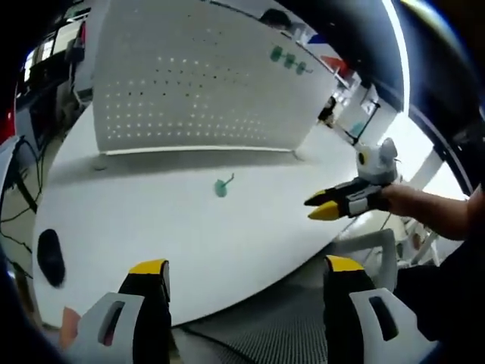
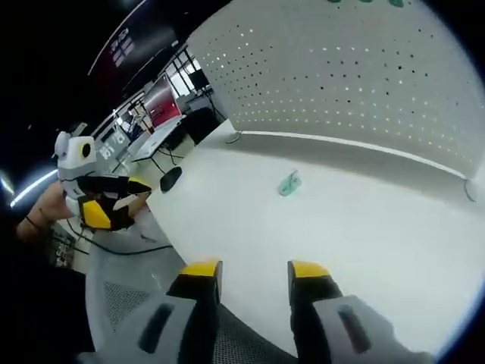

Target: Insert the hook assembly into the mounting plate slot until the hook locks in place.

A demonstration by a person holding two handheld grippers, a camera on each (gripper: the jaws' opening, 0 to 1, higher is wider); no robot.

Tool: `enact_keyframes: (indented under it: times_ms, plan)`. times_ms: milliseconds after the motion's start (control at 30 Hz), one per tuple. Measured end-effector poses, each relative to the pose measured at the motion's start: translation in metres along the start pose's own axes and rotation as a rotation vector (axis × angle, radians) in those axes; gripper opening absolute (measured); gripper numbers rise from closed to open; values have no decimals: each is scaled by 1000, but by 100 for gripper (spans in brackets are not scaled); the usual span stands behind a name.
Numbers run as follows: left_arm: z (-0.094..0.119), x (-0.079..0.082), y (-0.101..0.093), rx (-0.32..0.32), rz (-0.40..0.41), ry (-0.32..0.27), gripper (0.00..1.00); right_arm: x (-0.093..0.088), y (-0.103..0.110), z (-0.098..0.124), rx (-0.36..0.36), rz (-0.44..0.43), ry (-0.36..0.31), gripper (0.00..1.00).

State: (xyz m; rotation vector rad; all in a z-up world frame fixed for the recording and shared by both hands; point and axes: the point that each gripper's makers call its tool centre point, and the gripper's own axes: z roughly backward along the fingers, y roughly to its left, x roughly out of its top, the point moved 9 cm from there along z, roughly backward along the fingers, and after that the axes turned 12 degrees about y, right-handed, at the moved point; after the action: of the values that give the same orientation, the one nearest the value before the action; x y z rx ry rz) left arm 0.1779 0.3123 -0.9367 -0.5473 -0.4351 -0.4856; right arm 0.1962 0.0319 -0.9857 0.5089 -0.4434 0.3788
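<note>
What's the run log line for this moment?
stage: pre-grasp | green hook lying on white table, untouched | pegboard upright behind | left gripper open | right gripper open

Both views face the pegboard [image 1: 197,76] across the table [image 1: 151,227].

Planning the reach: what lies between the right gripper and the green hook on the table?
Nothing: bare white table runs from the right gripper to the green hook, seen in the right gripper view.
</note>
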Motion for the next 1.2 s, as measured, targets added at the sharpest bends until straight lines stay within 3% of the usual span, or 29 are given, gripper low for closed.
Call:
enact_keyframes:
  times_ms: [333,667,933,1200]
  plan:
    - [-5,3,-4,-36,-2,2,84,28,-13,-38,33,-44,37,31]
    - [-7,6,1,-51,19,-16,85,71,-22,-83,59,-45,125,30]
    - [-6,4,12,-41,44,-19,84,96,-32,-104,4,-62,127,27]
    - [-7,1,17,-42,70,-24,83,111,-46,-117,-26,-144,117,23]
